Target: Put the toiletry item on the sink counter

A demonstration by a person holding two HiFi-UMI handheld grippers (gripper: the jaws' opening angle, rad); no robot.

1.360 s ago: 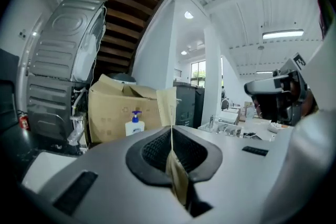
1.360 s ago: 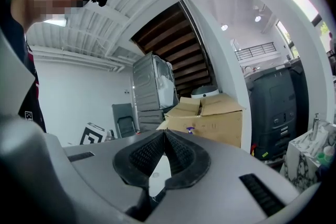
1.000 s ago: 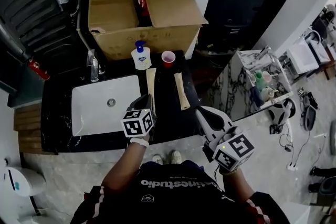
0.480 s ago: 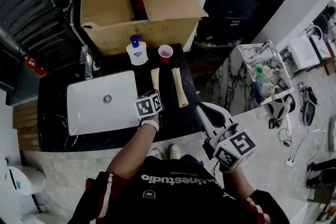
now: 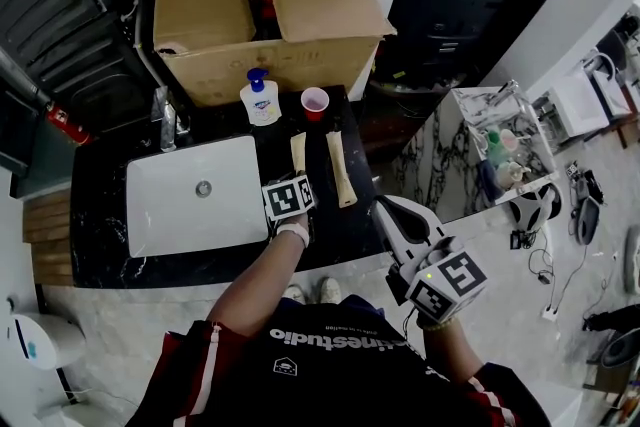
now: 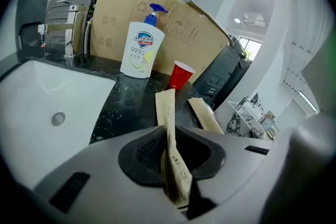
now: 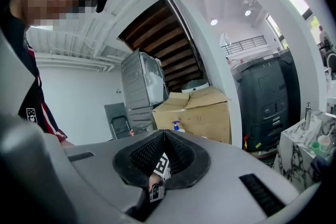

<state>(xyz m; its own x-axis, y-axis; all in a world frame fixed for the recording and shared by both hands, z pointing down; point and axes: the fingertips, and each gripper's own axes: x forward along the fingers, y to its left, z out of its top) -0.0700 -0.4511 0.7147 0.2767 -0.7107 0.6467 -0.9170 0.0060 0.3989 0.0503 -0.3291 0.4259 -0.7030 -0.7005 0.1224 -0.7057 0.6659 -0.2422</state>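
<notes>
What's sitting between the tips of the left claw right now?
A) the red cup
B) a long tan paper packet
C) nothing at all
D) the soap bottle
B: the left gripper view shows a long tan paper packet standing between the jaws of the left claw, which are opening, with its far end down on the black counter.

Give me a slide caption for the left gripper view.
Left gripper, jaws opening around a packet on the counter; second packet, soap bottle and cup beyond.
</notes>
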